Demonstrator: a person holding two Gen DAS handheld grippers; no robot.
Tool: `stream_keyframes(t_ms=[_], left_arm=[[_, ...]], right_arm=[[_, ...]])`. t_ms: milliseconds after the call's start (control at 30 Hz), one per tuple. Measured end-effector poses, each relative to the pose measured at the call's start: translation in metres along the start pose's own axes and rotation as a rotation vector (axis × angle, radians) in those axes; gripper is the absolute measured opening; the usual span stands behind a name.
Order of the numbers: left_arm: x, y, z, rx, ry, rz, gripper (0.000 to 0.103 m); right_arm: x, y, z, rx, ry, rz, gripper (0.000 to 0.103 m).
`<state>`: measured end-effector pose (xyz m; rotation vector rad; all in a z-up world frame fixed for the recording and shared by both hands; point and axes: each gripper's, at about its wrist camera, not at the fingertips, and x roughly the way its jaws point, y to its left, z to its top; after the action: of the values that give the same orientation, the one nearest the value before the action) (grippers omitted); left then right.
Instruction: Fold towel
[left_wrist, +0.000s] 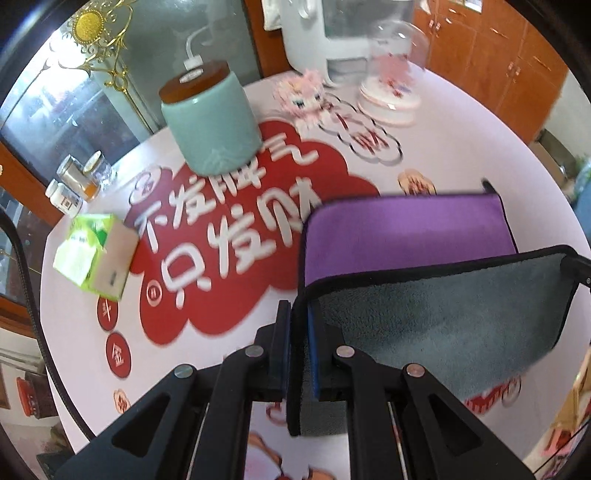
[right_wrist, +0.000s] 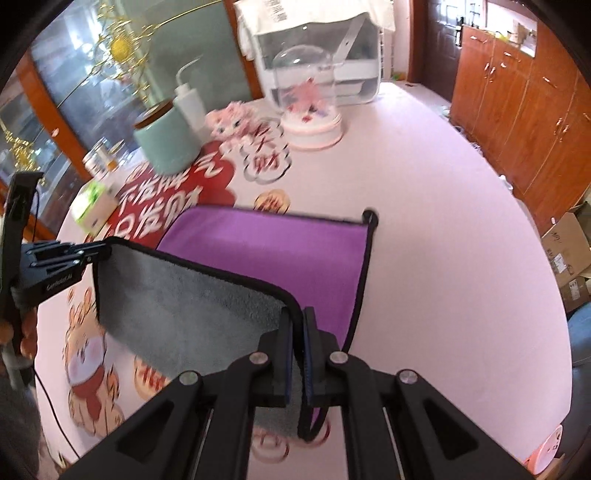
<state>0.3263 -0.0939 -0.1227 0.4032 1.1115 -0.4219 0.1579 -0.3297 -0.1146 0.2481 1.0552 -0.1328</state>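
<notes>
The towel (left_wrist: 402, 236) is purple on one side and grey on the other, with a black hem. It lies partly on the pink table, its near edge lifted so the grey side (left_wrist: 443, 317) faces me. My left gripper (left_wrist: 297, 314) is shut on the towel's near left corner. My right gripper (right_wrist: 297, 317) is shut on the near right corner of the towel (right_wrist: 273, 254). The left gripper also shows at the left of the right wrist view (right_wrist: 92, 253), pinching the hem. The far purple part rests flat on the table.
A teal jar with a brown lid (left_wrist: 210, 125) stands behind the towel to the left. A green tissue box (left_wrist: 96, 254), small jars (left_wrist: 77, 181), a pink doll (left_wrist: 303, 98) and a glass dome (right_wrist: 310, 103) stand on the table (right_wrist: 443, 221). Wooden cabinets (right_wrist: 517, 110) are at right.
</notes>
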Motion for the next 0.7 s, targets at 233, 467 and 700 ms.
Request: stream_keyframes(t_ms=[233,467,700], left_arm=[[0.021,-0.002,0.040,-0.046,-0.032,0.022,0.007],[0.056,-0.012,0.055,-0.064,-0.006,0.047,0.007],[0.087,-0.021,0.057,-0.069,0.021,0.052,0.007]], right_arm=[[0.026,-0.014,0.034,0.037,-0.023,-0.043,0.004],[0.063,-0.026,0.049,0.060,-0.001,-0.078,0.004],[0.091,-0.034,0.054,0.070,0.033,-0.096,0.004]])
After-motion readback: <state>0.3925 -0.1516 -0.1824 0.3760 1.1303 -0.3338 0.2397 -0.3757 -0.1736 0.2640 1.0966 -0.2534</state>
